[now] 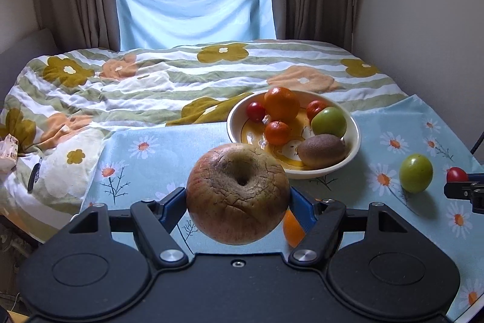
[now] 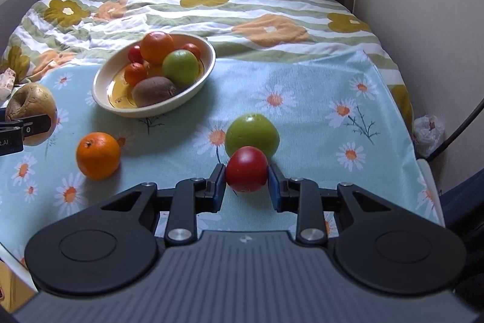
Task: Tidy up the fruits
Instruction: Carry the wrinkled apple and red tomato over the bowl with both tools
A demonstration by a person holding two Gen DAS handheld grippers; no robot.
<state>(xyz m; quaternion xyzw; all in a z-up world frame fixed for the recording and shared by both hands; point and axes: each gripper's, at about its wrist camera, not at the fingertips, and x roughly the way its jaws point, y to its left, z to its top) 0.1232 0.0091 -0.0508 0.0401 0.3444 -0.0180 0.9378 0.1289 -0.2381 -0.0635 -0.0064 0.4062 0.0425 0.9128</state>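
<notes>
Tongs level: left (image 1: 238, 199) round apple (image 1: 237, 192), right (image 2: 246, 182) round tomato (image 2: 247, 168).

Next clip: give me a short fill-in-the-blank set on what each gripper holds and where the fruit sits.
1. The left gripper is shut on a wrinkled ____.
2. The right gripper grips a small red fruit right in front of a ____ fruit on the cloth.
3. The kiwi lies inside the ____.
4. One loose ____ sits on the daisy cloth, outside the dish.

Missing words: apple; green; bowl; orange
</notes>
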